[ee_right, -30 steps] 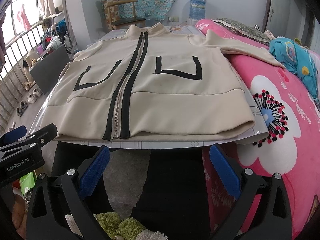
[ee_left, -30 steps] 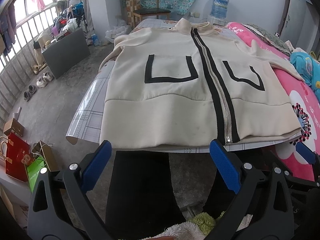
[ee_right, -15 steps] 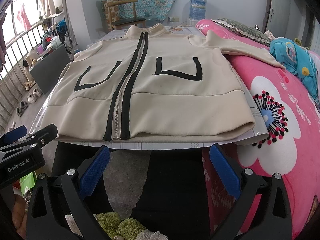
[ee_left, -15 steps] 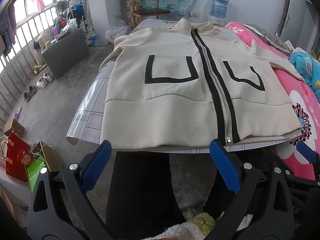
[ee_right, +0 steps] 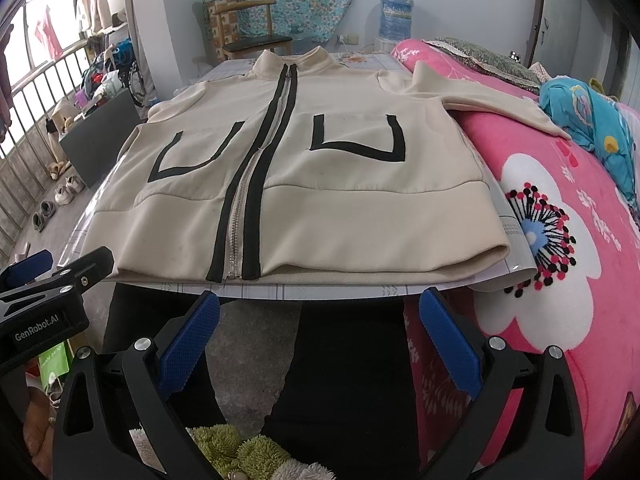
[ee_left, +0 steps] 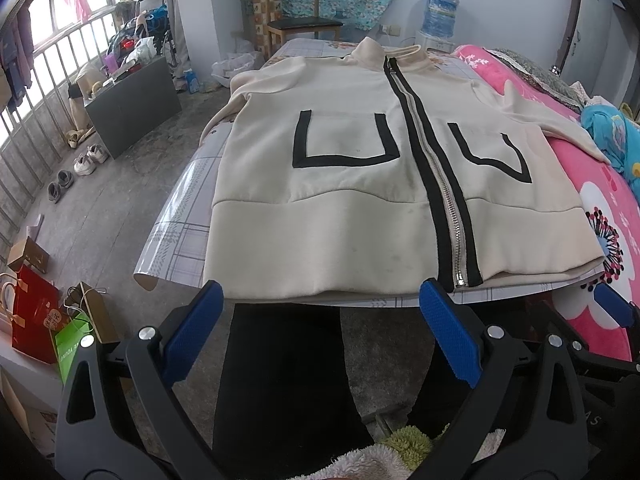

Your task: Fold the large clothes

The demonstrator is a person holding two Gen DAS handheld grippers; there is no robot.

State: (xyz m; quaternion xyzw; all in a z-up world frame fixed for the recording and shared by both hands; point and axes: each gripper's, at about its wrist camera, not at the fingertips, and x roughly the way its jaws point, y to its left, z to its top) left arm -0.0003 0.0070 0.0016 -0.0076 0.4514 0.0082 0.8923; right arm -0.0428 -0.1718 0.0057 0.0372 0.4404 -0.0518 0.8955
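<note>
A cream zip-up jacket with black pocket outlines and a black-edged zipper lies flat, front up, on a table; the right wrist view shows the jacket too. Its hem runs along the near table edge. One sleeve stretches onto the pink quilt at the right. My left gripper hangs open just short of the hem, left of the zipper end. My right gripper is open as well, below the table edge right of the zipper. Neither touches the cloth.
The table has a glossy checked cover. A pink flowered quilt lies at the right with a blue garment. A person's black-trousered legs stand under the grippers. Bags, shoes and a dark cabinet sit at the left; a chair stands behind.
</note>
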